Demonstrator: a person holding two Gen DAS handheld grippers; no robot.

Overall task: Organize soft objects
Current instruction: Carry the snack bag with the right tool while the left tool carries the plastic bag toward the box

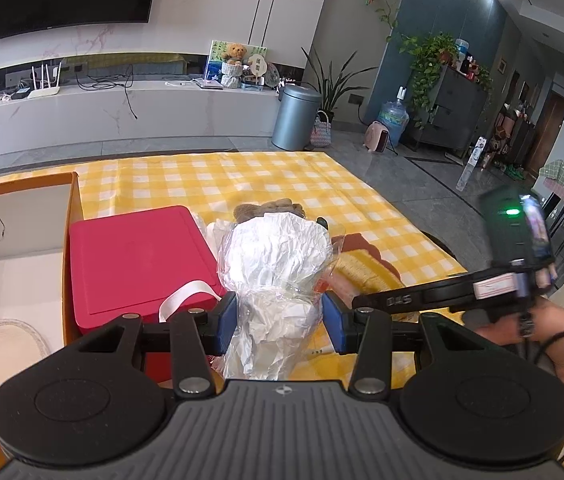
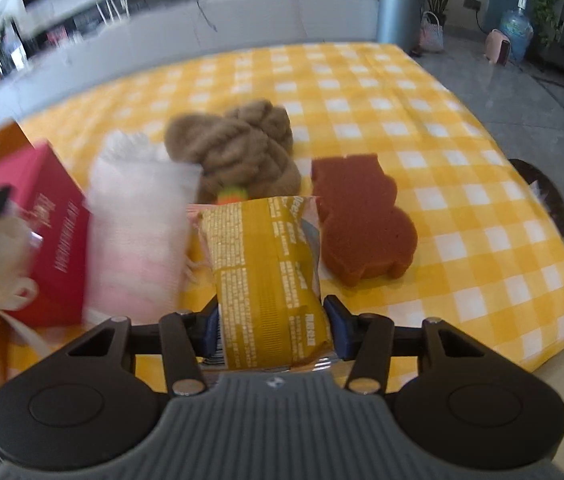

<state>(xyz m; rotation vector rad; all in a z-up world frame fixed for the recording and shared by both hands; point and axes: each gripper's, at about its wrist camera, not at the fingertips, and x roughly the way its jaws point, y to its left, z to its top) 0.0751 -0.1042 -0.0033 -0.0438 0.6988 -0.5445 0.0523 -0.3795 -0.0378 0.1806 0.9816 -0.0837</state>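
- We held a crumpled white bundle [image 1: 277,264] wrapped in clear film in the left gripper [image 1: 277,322]; its creased top flared wide above the blue pads [image 1: 226,322], which pressed in on its narrower lower part from both sides.
- The bundle stood upright between the fingers, above the yellow checked tablecloth [image 1: 265,178] and just right of a red box [image 1: 137,264].
- The red box sat against the wall of an open cardboard box [image 1: 13,236] with white inner faces, at the left edge of the table; a white ribbon loop [image 1: 185,300] lay by the red box's near corner.
- In the right gripper [image 2: 271,326] we held a mustard-yellow printed packet [image 2: 265,276], soft and puffy, with fine text running along its length; the jaws were clamped on its lower sides and it pointed away from the camera.
- The packet was lifted over the near part of the tablecloth [image 2: 422,112], with the remaining soft things lying beyond it.
- A brown yarn skein [image 2: 237,148] lay behind the packet, a rust-brown sponge [image 2: 362,220] of animal outline lay flat to its right, and a pink-and-white folded cloth [image 2: 141,232], blurred, lay to its left.
- The red box [image 2: 49,232] appeared at the far left of the right wrist view, also blurred.
- From the left wrist view, the right gripper [image 1: 366,300] reached in from the right, low over the table, its body carrying a lit green light, with our forearm behind it.
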